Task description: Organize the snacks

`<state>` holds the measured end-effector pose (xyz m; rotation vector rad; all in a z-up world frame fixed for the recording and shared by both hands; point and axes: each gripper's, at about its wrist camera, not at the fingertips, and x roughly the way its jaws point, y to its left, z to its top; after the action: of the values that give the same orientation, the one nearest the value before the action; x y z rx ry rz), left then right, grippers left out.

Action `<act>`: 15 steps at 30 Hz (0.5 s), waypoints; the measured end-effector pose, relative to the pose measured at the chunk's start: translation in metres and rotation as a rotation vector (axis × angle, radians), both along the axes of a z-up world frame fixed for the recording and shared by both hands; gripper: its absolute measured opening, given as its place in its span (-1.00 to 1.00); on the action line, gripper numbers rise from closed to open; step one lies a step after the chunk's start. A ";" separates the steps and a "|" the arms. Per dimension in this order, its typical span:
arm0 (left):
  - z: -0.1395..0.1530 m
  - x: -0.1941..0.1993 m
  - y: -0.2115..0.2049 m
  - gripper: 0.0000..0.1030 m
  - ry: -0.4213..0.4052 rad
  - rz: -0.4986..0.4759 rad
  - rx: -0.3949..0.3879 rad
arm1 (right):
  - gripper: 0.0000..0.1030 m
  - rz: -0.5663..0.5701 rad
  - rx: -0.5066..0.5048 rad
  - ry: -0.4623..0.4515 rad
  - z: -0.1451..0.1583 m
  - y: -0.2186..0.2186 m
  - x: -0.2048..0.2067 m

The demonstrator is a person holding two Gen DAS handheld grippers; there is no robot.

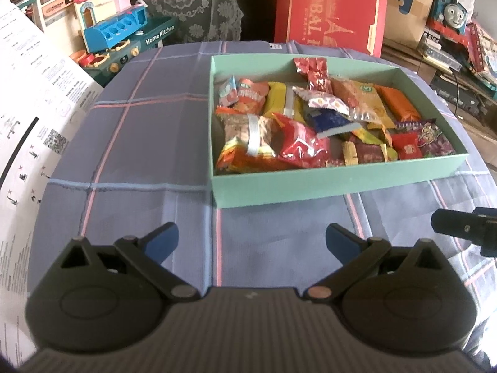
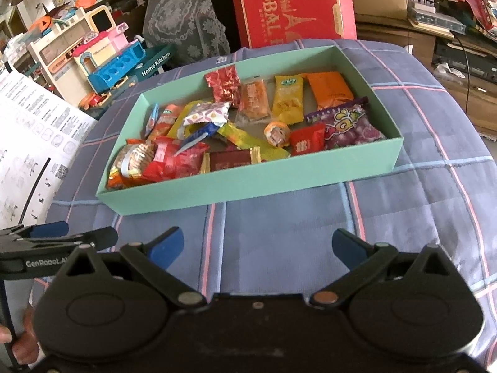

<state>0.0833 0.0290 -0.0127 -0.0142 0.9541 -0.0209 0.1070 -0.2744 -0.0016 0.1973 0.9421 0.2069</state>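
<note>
We see a shallow mint-green cardboard box (image 2: 248,186) resting on a table covered by a blue-grey cloth with pink and pale-blue check lines (image 2: 279,242). The box holds a loose heap of wrapped snacks (image 2: 236,124): a purple grape-candy bag (image 2: 351,124) lies in its near right corner, a small red square packet (image 2: 306,143) just beside it, an orange foil pack (image 2: 330,88) and a yellow pouch (image 2: 289,98) along the far side, and a crinkled red bag (image 2: 174,160) near the left end. Our left gripper (image 1: 251,242) hovers above bare cloth in front of the box, its blue-tipped fingers spread wide and holding nothing. Our right gripper (image 2: 257,247) hangs likewise before the box, fingers parted and empty. A large red printed carton (image 2: 292,6) stands behind the table, and a white printed instruction sheet (image 1: 34,118) lies at the left.
</note>
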 end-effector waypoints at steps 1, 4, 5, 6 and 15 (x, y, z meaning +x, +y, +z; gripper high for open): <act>-0.001 -0.001 0.000 1.00 0.002 0.001 0.003 | 1.00 0.001 0.000 0.003 -0.002 0.001 -0.001; -0.004 -0.001 0.001 1.00 0.010 0.004 0.010 | 1.00 -0.001 0.005 0.017 -0.006 0.000 -0.002; -0.004 -0.001 0.001 1.00 0.012 0.006 0.011 | 1.00 -0.003 0.006 0.024 -0.008 -0.001 -0.002; -0.005 -0.002 0.001 1.00 0.013 0.006 0.012 | 1.00 -0.004 0.006 0.030 -0.009 -0.001 -0.002; -0.005 -0.002 -0.001 1.00 0.012 0.002 0.015 | 1.00 -0.018 0.006 0.038 -0.013 -0.004 -0.004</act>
<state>0.0818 0.0284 -0.0182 -0.0017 0.9658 -0.0122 0.1028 -0.2781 -0.0141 0.2154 0.9770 0.1900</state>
